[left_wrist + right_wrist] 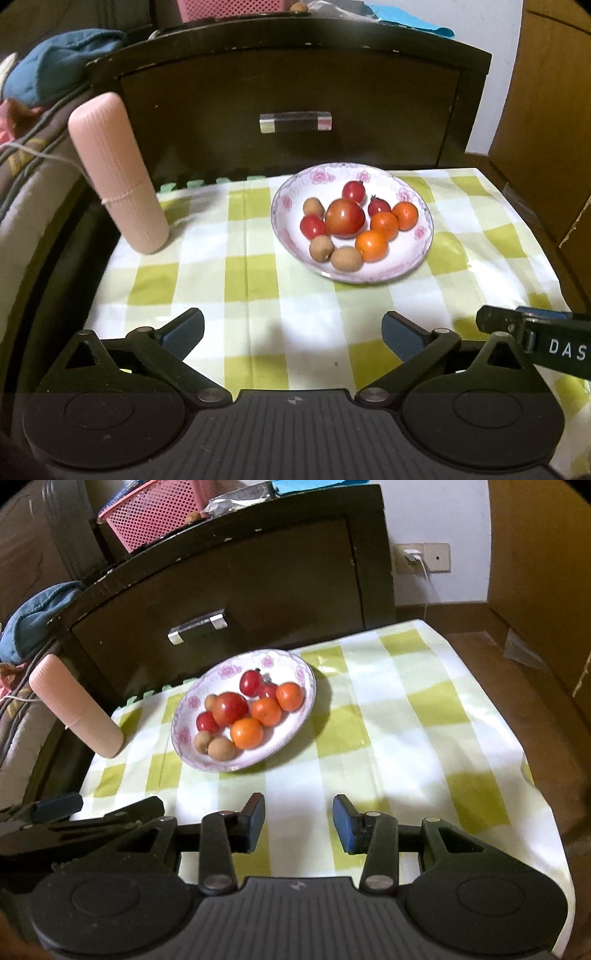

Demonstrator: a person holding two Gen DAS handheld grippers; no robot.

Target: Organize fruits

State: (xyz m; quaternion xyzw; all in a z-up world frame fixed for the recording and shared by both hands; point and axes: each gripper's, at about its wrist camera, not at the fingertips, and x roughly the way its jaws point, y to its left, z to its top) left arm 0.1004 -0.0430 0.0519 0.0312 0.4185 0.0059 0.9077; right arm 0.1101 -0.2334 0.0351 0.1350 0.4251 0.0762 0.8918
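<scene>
Both claws hang parted over the near edge of the tabletop, and the fruit sits in its plate farther back.

From my seat, the left claw [293,334] has its blue ribbed pads spread wide and grips nothing; the right claw [299,823] is parted less, also bare. Under them lies a smooth green-and-white checked cloth [236,280]. Ahead of the left claw and slightly right, ahead-left of the right claw, rests the round, shallow, glossy plate [295,245] with pink flowers on its rim. In it lie a large red tomato [345,218], small red tomatoes [313,226], shiny round oranges [372,245] and dull brown, rough-skinned longans [346,259], touching in a loose cluster. At far left a ribbed pink cylinder [118,173] stands tilted, its long axis leaning leftward. Behind stands a dark wooden drawer front [291,88].
</scene>
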